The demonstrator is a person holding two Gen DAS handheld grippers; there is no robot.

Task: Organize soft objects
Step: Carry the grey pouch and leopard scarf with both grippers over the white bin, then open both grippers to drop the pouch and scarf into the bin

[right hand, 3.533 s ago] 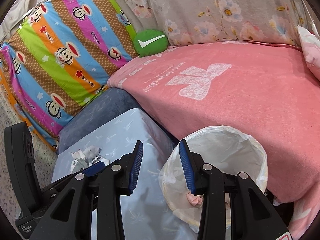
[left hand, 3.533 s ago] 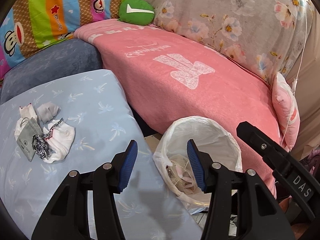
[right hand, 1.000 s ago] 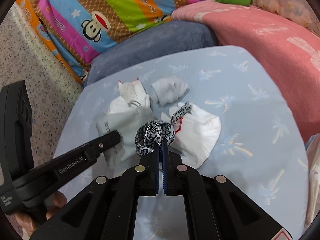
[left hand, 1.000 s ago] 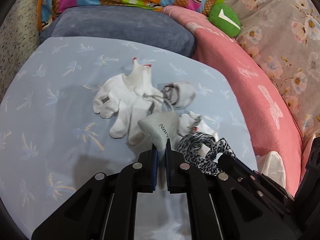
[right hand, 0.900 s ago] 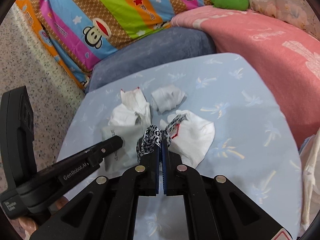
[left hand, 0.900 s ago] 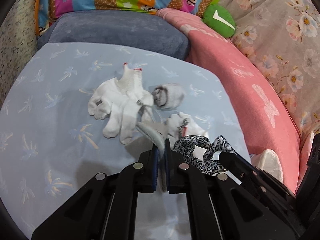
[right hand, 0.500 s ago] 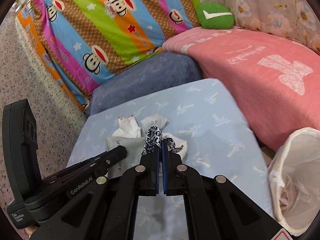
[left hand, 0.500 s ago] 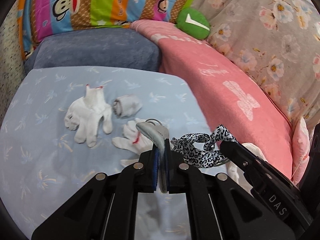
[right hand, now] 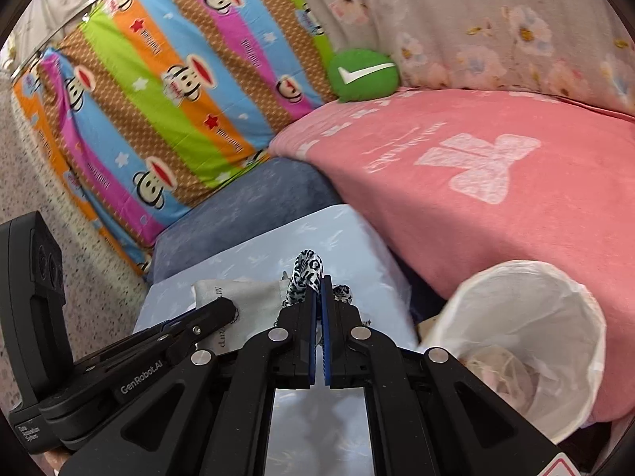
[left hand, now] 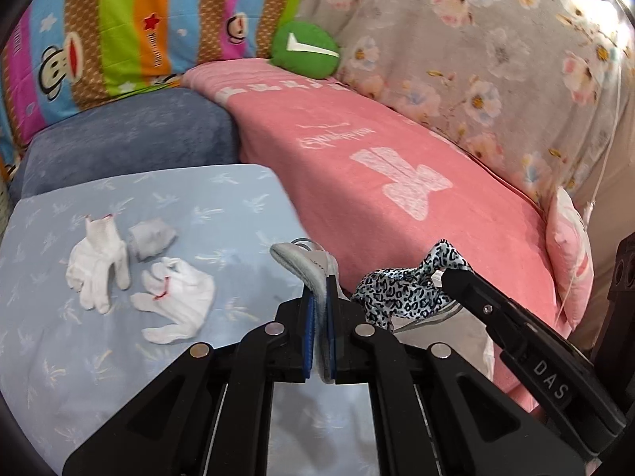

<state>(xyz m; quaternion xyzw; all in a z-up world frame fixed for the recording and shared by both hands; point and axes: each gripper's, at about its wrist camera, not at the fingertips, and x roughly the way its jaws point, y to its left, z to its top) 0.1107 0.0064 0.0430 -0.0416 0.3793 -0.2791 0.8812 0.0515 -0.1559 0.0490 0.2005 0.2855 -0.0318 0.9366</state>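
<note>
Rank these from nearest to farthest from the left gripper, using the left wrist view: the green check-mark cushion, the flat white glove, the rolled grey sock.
1. Flat white glove, just left of the left gripper on the blue cloth.
2. Rolled grey sock, farther back on the left.
3. Green check-mark cushion, far back on the sofa.

Both grippers' fingers (left hand: 331,309) pinched together

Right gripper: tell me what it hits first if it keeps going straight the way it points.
Likely the light blue cushion beyond the leopard-print strap that the right gripper holds, then the dark blue cushion; depth is unclear.
</note>
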